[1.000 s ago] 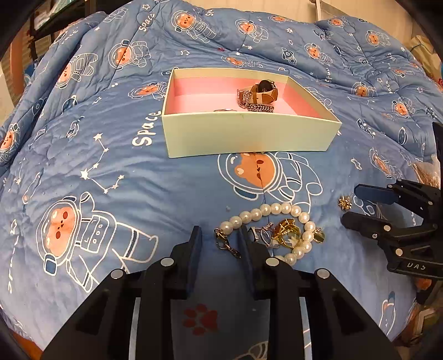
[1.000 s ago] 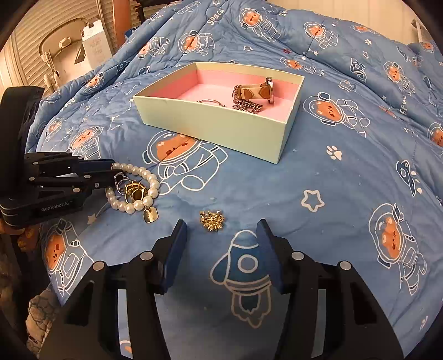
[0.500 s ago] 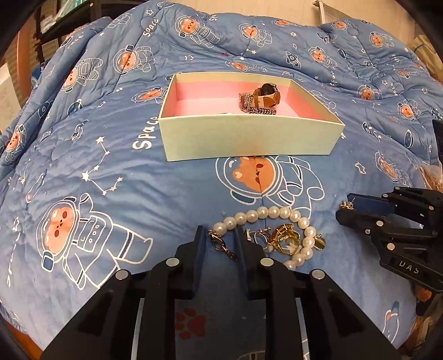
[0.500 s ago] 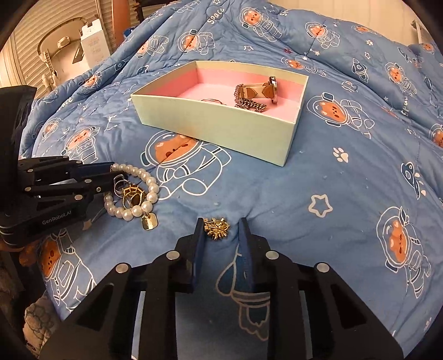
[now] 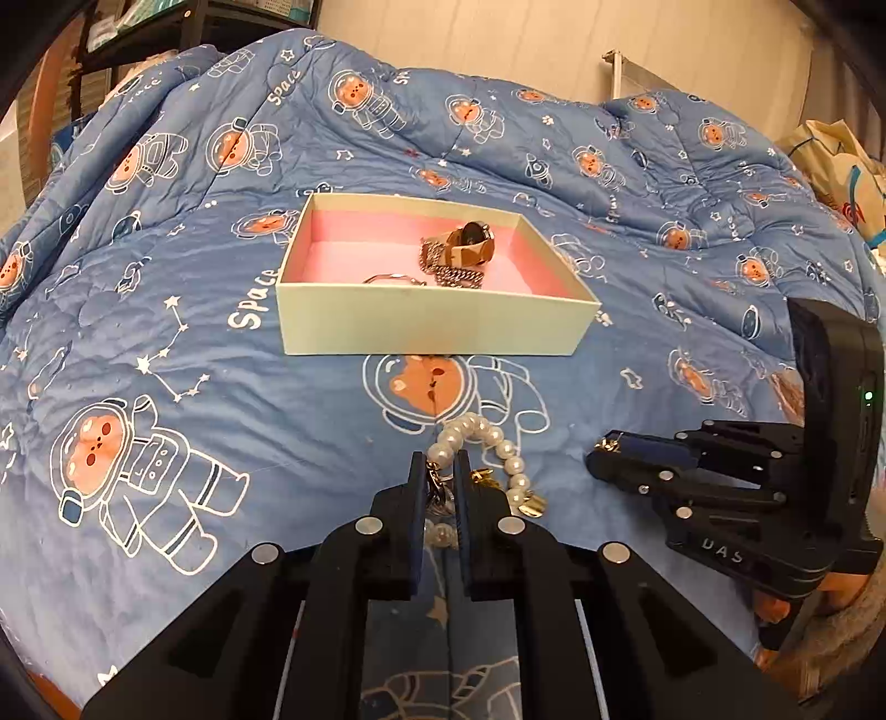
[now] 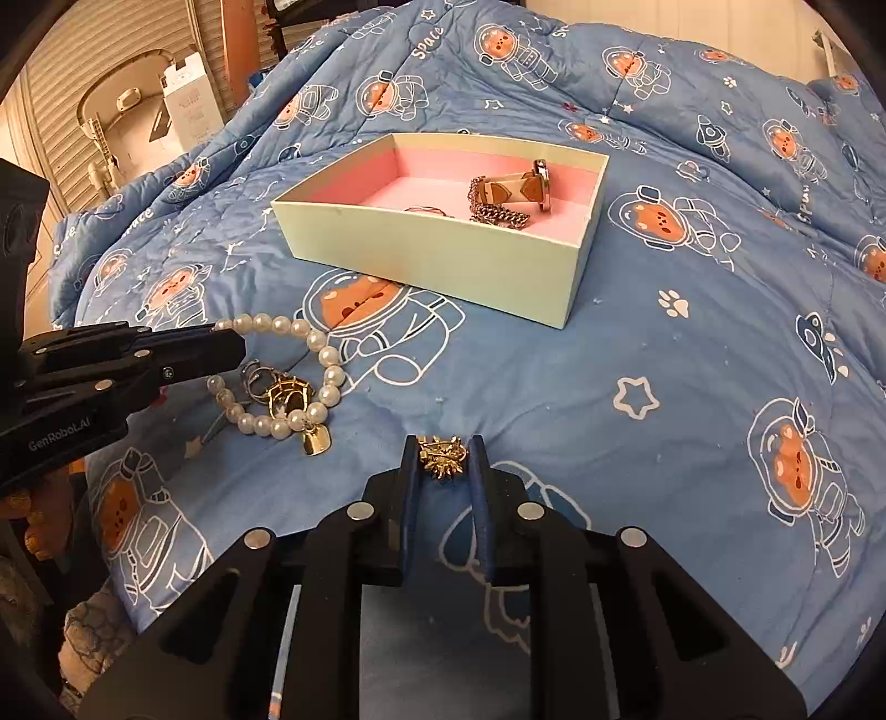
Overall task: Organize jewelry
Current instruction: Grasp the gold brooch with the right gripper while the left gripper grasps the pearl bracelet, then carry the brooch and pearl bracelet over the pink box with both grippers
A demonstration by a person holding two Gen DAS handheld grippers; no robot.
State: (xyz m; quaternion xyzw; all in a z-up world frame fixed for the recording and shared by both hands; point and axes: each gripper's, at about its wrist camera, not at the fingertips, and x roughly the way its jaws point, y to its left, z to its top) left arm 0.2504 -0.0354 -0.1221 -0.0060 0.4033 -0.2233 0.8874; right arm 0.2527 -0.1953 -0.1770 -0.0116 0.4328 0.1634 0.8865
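A pale green box with a pink inside [image 5: 432, 324] [image 6: 443, 255] sits on the blue quilt and holds a tan-strap watch [image 5: 465, 249] [image 6: 518, 188], a chain and a thin ring. My left gripper [image 5: 440, 471] [image 6: 232, 346] is shut on the clasp end of a pearl bracelet [image 5: 493, 437] [image 6: 310, 360], which is lifted off the quilt with gold charms hanging from it. My right gripper [image 6: 443, 451] [image 5: 601, 448] is shut on a small gold spiky brooch [image 6: 442, 457], raised a little above the quilt.
The quilt [image 5: 166, 343] is soft and rumpled, rising behind the box. Shelving [image 5: 183, 22] stands at the back left. A white carton [image 6: 188, 111] and a shutter door are at the left in the right wrist view. A bag [image 5: 841, 171] lies at the right.
Both grippers closed from open. The left one took the bracelet's clasp end and lifted it. The right one closed on the gold brooch and raised it.
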